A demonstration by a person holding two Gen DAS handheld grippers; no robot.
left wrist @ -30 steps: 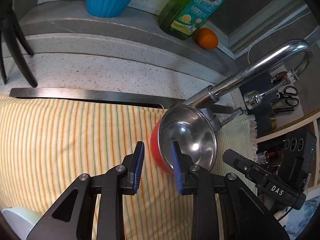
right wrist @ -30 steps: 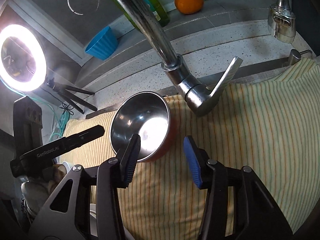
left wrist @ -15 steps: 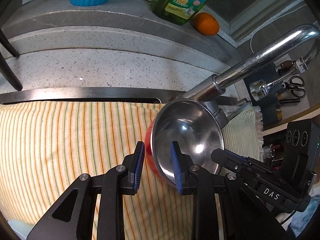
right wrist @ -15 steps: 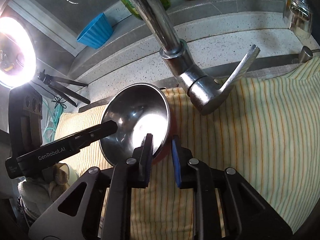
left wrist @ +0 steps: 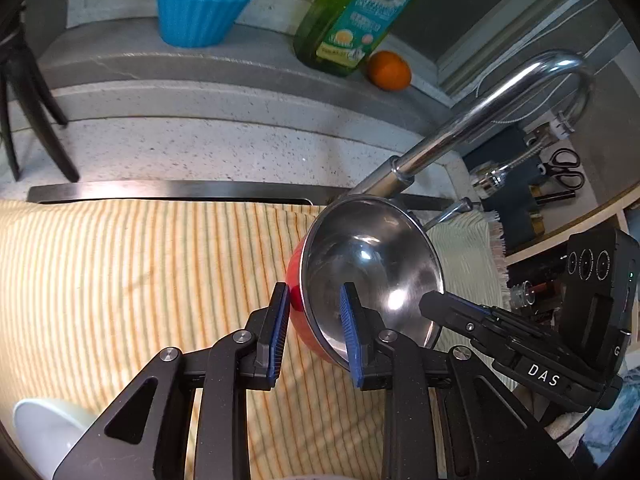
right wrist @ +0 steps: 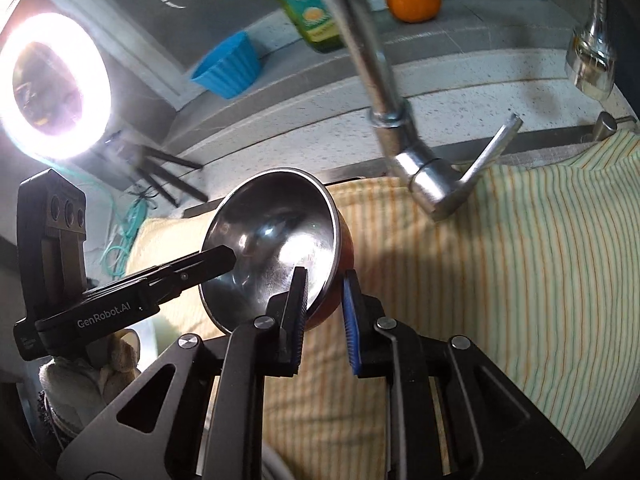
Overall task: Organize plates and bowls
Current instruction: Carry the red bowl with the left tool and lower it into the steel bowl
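A speckled stone counter (left wrist: 240,148) is being seen along the back, with a steel sink rim (left wrist: 160,192) set into it. The sink is being covered by a striped cloth (left wrist: 140,280), yellow and green lines on cream, its fringed edge (left wrist: 498,248) lying at the right. A chrome tap (right wrist: 420,176) is being carried by the counter behind the cloth. On the raised grey ledge (left wrist: 140,60) above, a blue ribbed cup (left wrist: 196,12), a green bottle of dish soap (left wrist: 352,20) and an orange (left wrist: 390,70) are being held. A white dish (left wrist: 44,432) is being shown at the cloth's near left corner.
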